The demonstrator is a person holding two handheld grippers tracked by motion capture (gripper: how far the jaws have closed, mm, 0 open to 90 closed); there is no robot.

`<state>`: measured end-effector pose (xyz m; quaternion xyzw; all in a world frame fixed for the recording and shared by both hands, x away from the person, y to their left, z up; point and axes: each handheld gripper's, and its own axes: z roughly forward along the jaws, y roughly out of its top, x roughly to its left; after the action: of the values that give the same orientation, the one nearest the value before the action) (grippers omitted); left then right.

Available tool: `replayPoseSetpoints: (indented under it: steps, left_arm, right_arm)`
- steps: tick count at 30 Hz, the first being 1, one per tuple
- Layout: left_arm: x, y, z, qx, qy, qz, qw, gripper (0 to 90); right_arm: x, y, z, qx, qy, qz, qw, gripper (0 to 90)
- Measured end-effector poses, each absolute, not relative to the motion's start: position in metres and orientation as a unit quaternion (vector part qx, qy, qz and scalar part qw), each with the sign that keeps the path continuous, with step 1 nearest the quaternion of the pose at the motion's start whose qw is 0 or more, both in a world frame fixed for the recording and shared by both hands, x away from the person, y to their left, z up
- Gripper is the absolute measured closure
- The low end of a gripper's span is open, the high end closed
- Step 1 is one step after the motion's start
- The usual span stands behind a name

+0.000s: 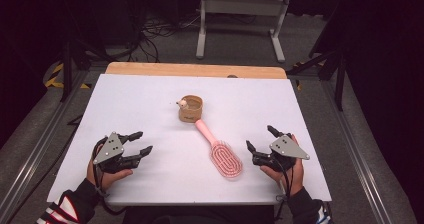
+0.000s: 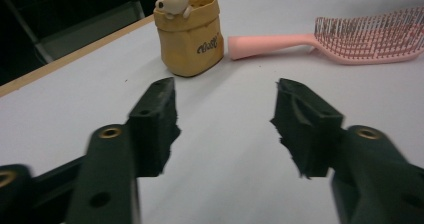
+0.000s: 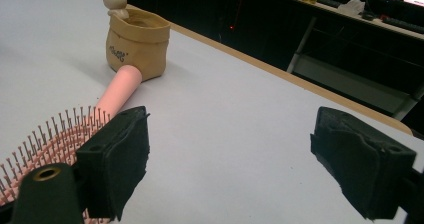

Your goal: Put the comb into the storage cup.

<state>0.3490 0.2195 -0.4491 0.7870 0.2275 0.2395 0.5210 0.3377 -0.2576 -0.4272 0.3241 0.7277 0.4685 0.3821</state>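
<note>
A pink hairbrush (image 1: 225, 158) lies bristles up in the middle of the white tabletop (image 1: 150, 99), its handle touching a small tan pot (image 1: 190, 109) with a bear figure on the rim. My left gripper (image 1: 141, 142) rests at the near left, open, with nothing between its jaws. My right gripper (image 1: 260, 137) is open and empty just to the right of the brush head. In the left gripper view, the gripper (image 2: 225, 91) points at the pot (image 2: 190, 34) and brush (image 2: 370, 34). The right gripper view has its gripper (image 3: 232, 124) beside the brush (image 3: 117, 89), with the pot (image 3: 135, 44) beyond.
A wooden strip (image 1: 195, 70) edges the far side of the table. Beyond it stand a white frame (image 1: 240, 14) and cables on a grey floor. Metal rails (image 1: 35, 154) run along both sides of the table.
</note>
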Motion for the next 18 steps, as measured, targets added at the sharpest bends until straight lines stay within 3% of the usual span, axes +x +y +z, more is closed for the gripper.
replayPoseSetpoints:
  steps: [6,10,18]
  left_arm:
    - [0.355,0.214,-0.448,0.795,0.222,0.236,0.513,69.3]
    - [0.360,0.209,-0.448,0.805,0.214,0.232,0.503,79.3]
    - [0.370,0.197,-0.443,0.815,0.194,0.227,0.497,90.0]
  right_arm:
    - [0.338,-0.257,-0.427,0.325,0.728,0.469,0.381,15.8]
    - [0.339,-0.258,-0.428,0.328,0.727,0.470,0.379,15.8]
    - [0.339,-0.257,-0.428,0.330,0.727,0.470,0.376,15.8]
